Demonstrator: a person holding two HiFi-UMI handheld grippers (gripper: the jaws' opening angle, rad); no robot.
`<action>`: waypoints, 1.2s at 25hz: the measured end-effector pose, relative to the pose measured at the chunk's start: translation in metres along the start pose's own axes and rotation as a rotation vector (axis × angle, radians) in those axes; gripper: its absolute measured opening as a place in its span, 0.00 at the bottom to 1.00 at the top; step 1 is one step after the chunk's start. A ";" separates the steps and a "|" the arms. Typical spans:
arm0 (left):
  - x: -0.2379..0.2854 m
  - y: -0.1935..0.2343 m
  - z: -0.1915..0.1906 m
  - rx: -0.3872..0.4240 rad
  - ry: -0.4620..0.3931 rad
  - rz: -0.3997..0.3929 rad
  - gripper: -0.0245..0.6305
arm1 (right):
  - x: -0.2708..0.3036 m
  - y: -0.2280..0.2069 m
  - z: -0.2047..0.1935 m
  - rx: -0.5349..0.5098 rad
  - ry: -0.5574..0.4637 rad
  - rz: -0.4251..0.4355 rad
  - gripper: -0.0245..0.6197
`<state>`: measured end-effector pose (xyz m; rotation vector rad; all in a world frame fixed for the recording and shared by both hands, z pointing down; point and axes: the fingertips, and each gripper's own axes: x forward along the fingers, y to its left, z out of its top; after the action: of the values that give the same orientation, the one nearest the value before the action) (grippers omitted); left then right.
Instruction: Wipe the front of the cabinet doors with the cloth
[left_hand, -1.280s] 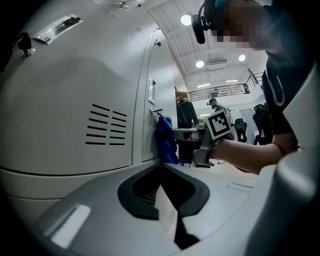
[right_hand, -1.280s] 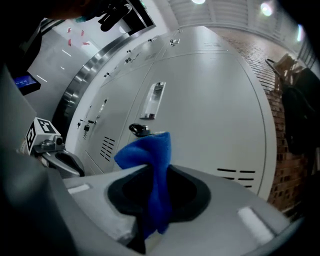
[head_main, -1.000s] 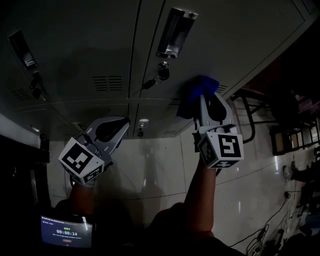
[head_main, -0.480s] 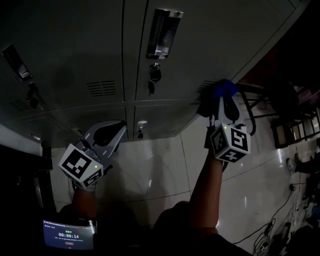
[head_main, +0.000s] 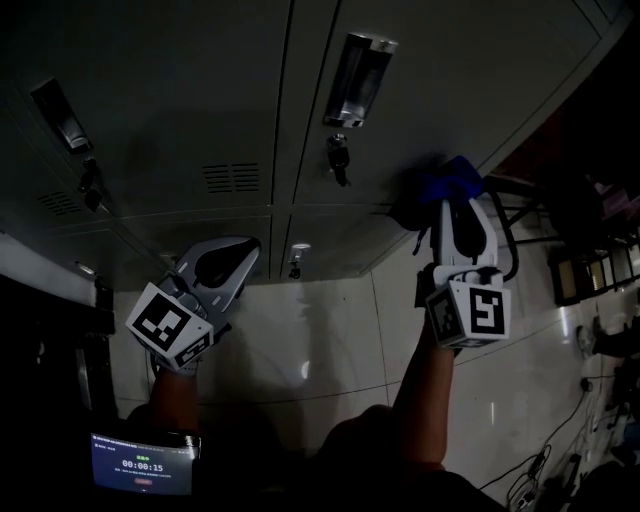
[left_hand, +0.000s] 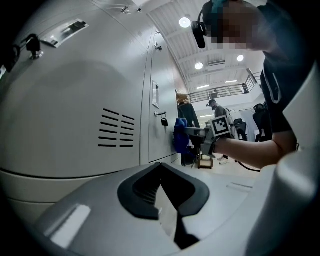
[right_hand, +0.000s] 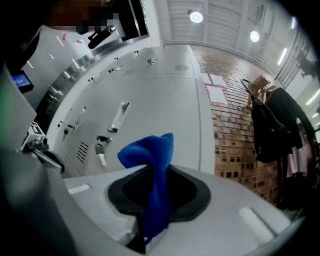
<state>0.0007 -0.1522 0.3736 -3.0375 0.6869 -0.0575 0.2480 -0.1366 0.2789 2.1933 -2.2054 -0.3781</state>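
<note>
Grey metal cabinet doors (head_main: 200, 90) fill the upper part of the head view, with a shiny handle (head_main: 358, 78) and hanging keys (head_main: 338, 160). My right gripper (head_main: 455, 207) is shut on a blue cloth (head_main: 450, 182) and holds it against the lower right part of the door front, near the cabinet's right edge. In the right gripper view the cloth (right_hand: 152, 165) sticks up from between the jaws of the right gripper (right_hand: 149, 210). My left gripper (head_main: 228, 252) hangs lower left, away from the doors, shut and empty. The left gripper (left_hand: 164, 175) view shows a vented door (left_hand: 115, 132) and the cloth (left_hand: 180, 135) farther along.
A glossy tiled floor (head_main: 330, 340) lies below the cabinet. A dark metal frame (head_main: 505, 235) stands right of the cabinet. A brick wall (right_hand: 235, 135) and hanging coats (right_hand: 277, 130) lie beyond. A small timer screen (head_main: 140, 463) sits at the lower left.
My right gripper has carried the cloth rightward across the lower door front toward the cabinet's right edge. The left gripper has stayed about where it was.
</note>
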 end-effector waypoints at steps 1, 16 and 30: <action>-0.001 0.002 0.001 0.012 -0.003 0.001 0.05 | -0.001 0.016 0.012 0.002 -0.025 0.042 0.15; -0.011 0.000 0.004 0.078 -0.031 -0.003 0.05 | -0.026 0.214 -0.050 0.071 0.046 0.578 0.15; -0.003 -0.013 -0.002 0.011 -0.030 -0.013 0.05 | -0.017 0.199 -0.063 0.174 0.043 0.603 0.15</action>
<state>0.0033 -0.1390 0.3764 -3.0259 0.6627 -0.0166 0.0631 -0.1321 0.3779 1.4493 -2.7965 -0.1205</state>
